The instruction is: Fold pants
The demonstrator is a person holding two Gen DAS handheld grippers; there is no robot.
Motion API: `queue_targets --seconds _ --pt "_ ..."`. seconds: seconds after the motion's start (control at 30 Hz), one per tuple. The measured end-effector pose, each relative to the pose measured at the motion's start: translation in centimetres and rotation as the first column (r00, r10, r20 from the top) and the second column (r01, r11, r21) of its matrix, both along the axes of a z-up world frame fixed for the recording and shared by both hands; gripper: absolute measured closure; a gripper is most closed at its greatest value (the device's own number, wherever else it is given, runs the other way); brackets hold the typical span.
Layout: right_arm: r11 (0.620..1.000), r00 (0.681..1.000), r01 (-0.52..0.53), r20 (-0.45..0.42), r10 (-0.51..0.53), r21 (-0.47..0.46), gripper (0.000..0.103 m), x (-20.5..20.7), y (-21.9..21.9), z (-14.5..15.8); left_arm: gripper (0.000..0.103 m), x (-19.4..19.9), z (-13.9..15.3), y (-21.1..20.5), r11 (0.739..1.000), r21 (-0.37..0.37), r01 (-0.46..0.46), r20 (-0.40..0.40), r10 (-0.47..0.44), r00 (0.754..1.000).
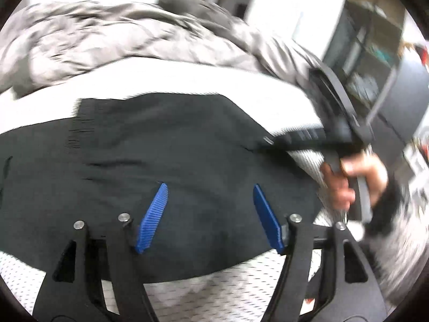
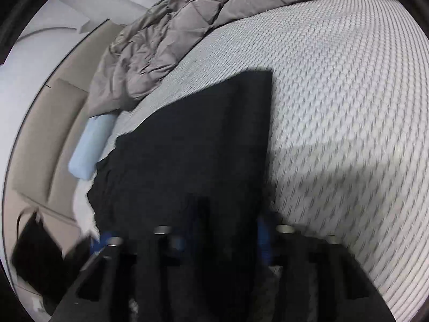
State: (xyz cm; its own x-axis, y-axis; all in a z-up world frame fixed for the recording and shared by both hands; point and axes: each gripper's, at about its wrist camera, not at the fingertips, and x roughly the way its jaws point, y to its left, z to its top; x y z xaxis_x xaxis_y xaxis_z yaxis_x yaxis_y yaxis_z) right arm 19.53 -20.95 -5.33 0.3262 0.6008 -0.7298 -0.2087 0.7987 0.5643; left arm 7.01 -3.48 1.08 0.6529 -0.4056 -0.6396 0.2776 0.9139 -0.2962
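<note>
The black pants (image 1: 174, 166) are spread flat on the white mesh-patterned bed (image 2: 348, 107), near a crumpled grey duvet (image 1: 107, 37). The left gripper (image 1: 210, 217) is held above the pants with its blue pads (image 1: 154, 214) parted and nothing between them. The right gripper (image 1: 281, 141) is seen clamped on the edge of the pants, gripped by a hand (image 1: 354, 177).

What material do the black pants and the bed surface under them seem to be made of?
Black pants: soft matte woven fabric, probably; they lie flat with a gathered edge and no shine.
Bed surface: white textile with a raised knitted or quilted dot pattern, likely a mattress cover; blur leaves it uncertain.
</note>
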Motion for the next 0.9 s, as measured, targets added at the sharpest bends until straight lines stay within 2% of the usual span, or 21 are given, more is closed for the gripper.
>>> queue_targets --seconds 0.07,0.1,0.2,0.23,0.3,0.33,0.37,0.43,0.47,0.5,0.53,0.57,0.6,0.67,0.7,0.77,0.83,0.87,0.9 --pt "0.994 0.996 0.01 0.091 -0.001 -0.106 0.08 -0.1 0.6 0.9 0.038 0.7 -0.5 1.8 0.999 -0.007 -0.053 -0.019 0.053 0.998" --pt "0.989 0.994 0.026 0.107 -0.01 -0.144 0.076 -0.1 0.9 1.1 0.038 0.9 -0.9 2.5 0.997 0.016 -0.079 -0.032 0.08 0.996" --pt "0.969 0.993 0.042 0.114 -0.014 -0.245 0.054 -1.0 0.9 1.6 0.038 1.1 -1.8 3.4 0.981 0.15 -0.12 -0.013 0.123 0.992" --pt "0.954 0.988 0.055 0.152 -0.01 -0.296 0.054 -1.8 1.0 2.3 0.038 1.2 -1.7 3.4 0.983 0.149 -0.11 -0.007 0.112 0.994" --pt "0.924 0.963 0.084 0.267 0.02 -0.373 0.054 -3.6 1.8 4.3 0.038 1.8 -1.4 3.1 0.993 0.096 -0.07 -0.001 0.071 0.997" --pt "0.929 0.946 0.071 0.32 0.053 -0.363 0.054 -4.7 2.3 5.4 0.038 2.5 -1.3 2.6 0.997 0.072 -0.039 -0.008 0.04 0.999" --pt "0.942 0.938 0.016 0.332 0.103 -0.336 0.053 -5.5 3.0 6.0 0.038 3.4 -1.4 1.7 0.998 0.061 -0.008 -0.019 0.009 1.0" --pt "0.943 0.938 -0.101 0.286 0.196 -0.316 0.053 -6.0 4.8 5.4 0.039 5.0 -2.1 0.1 0.993 0.096 0.075 -0.076 -0.068 0.995" --pt "0.931 0.936 -0.159 0.251 0.248 -0.328 0.053 -6.1 6.2 4.2 0.039 5.6 -2.6 -0.3 0.988 0.134 0.075 -0.098 -0.062 0.993" --pt "0.917 0.933 -0.187 0.229 0.278 -0.352 0.053 -6.1 6.7 3.4 0.046 6.2 -3.3 -0.2 0.986 0.15 0.072 -0.12 -0.054 0.991" --pt "0.872 0.923 -0.23 0.187 0.335 -0.432 0.053 -5.9 8.1 1.4 0.055 6.7 -4.0 0.3 0.988 0.134 0.075 -0.151 -0.055 0.987" --pt "0.846 0.912 -0.239 0.188 0.364 -0.476 0.053 -5.6 8.8 0.5 0.059 6.7 -4.5 1.0 0.991 0.113 0.072 -0.164 -0.053 0.985" --pt "0.843 0.901 -0.244 0.21 0.38 -0.479 0.053 -5.9 8.4 0.5 0.062 6.4 -4.5 1.9 0.994 0.087 0.07 -0.159 -0.055 0.986" --pt "0.83 0.908 -0.201 0.22 0.357 -0.521 0.053 -6.3 6.4 1.2 0.062 6.0 -4.3 2.8 0.995 0.058 0.076 -0.157 -0.066 0.985" --pt "0.824 0.911 -0.183 0.223 0.347 -0.536 0.053 -6.3 5.8 1.3 0.062 5.5 -4.2 2.8 0.994 0.073 0.08 -0.149 -0.069 0.986" --pt "0.827 0.914 -0.183 0.217 0.342 -0.532 0.053 -6.4 4.0 1.6 0.061 4.9 -3.8 2.8 0.992 0.099 0.075 -0.133 -0.062 0.989" --pt "0.846 0.92 -0.16 0.233 0.315 -0.508 0.053 -6.4 3.3 2.5 0.061 4.5 -2.6 2.1 0.99 0.127 0.069 -0.111 -0.054 0.992" --pt "0.865 0.918 -0.14 0.264 0.296 -0.482 0.053 -6.5 3.2 3.2 0.058 4.6 -1.9 1.6 0.989 0.137 0.057 -0.096 -0.044 0.994" --pt "0.881 0.91 -0.14 0.292 0.295 -0.452 0.053 -6.3 3.6 3.8 0.049 4.9 -1.2 1.3 0.988 0.148 0.043 -0.076 -0.032 0.997"
